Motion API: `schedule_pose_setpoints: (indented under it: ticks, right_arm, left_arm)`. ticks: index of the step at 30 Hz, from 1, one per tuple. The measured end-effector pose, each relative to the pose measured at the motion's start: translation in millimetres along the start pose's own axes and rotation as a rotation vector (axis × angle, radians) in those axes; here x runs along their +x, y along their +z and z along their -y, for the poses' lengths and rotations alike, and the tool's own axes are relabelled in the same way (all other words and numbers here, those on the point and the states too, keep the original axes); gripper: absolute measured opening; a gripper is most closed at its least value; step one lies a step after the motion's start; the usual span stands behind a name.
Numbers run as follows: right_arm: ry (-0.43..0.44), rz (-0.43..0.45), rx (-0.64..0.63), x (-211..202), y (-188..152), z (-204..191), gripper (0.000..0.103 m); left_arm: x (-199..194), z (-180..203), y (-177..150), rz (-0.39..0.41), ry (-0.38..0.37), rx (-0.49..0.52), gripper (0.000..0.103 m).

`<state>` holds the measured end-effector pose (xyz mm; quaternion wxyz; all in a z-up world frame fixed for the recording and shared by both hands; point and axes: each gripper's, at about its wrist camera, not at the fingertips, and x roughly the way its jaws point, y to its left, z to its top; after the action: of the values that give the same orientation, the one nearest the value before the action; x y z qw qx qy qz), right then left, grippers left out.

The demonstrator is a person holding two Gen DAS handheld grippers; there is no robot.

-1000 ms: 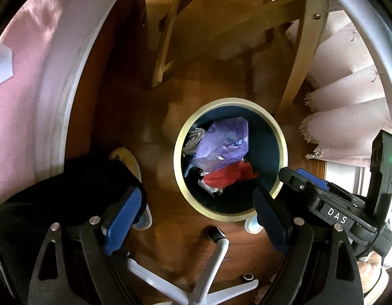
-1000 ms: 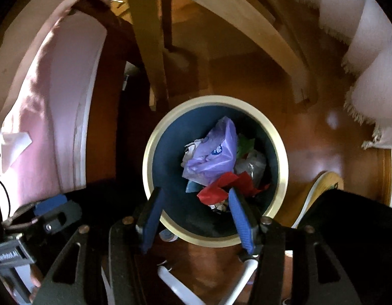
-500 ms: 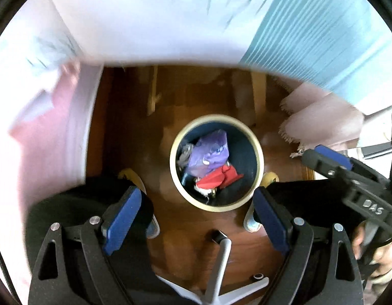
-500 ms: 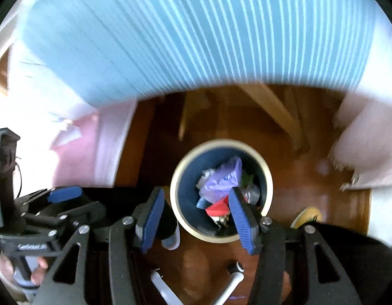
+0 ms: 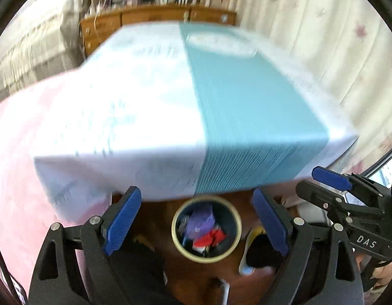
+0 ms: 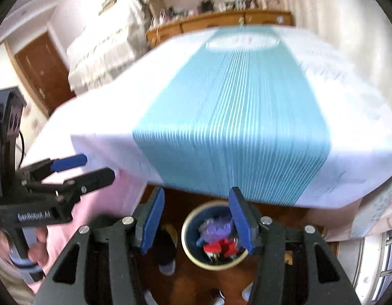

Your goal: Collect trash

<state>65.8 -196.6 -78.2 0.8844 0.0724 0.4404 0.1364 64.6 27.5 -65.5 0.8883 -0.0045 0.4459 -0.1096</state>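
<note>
Trash-filled bin [image 6: 189, 241] below striped tablecloth [image 6: 234, 117]

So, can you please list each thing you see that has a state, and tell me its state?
Trash bin: upright on the floor, no lid, partly filled.
Purple bag: crumpled, inside the bin.
Red wrapper: crumpled, inside the bin beside the purple bag.
Left gripper: open wide, empty.
Right gripper: partly open, empty.
Tablecloth: spread on the table, its edge hanging down.
</note>
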Motion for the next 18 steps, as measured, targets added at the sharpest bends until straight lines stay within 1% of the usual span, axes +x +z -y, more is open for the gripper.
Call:
schedule_pose_setpoints:
  ticks: [3, 7, 9, 10, 11, 13, 18]
  right_arm:
    - [-0.034, 0.075, 0.027, -30.4, 21.4, 3.2, 0.053]
    - [-0.048, 0.151, 0.047, -65.6, 36.5, 0.5, 0.054]
    - [-0.054, 0.181, 0.053, -80.3, 40.0, -3.0, 0.061]
    - [-0.057, 0.198, 0.056, -88.5, 40.6, -5.4, 0.07]
    - [-0.064, 0.209, 0.058, -92.6, 38.5, -9.0, 0.072]
    - [-0.073, 0.232, 0.063, -99.6, 38.2, -12.9, 0.073]
    - [-0.073, 0.232, 0.089, -111.8, 32.6, -15.5, 0.073]
  left_arm:
    - [-23.7, 13.9, 17.7, 0.061, 0.013, 0.018, 0.088]
    - [-49.0, 28.0, 31.9, 0.112, 0.024, 0.016, 0.088]
    - [-60.1, 32.2, 33.3, 0.132, 0.03, 0.012, 0.088]
    - [-65.9, 35.0, 35.8, 0.144, 0.039, 0.01, 0.088]
    - [-71.0, 39.5, 36.0, 0.153, 0.048, 0.006, 0.088]
    - [-77.0, 44.6, 37.3, 0.168, 0.06, -0.001, 0.088]
    - [-87.3, 47.8, 32.9, 0.184, 0.111, -0.013, 0.088]
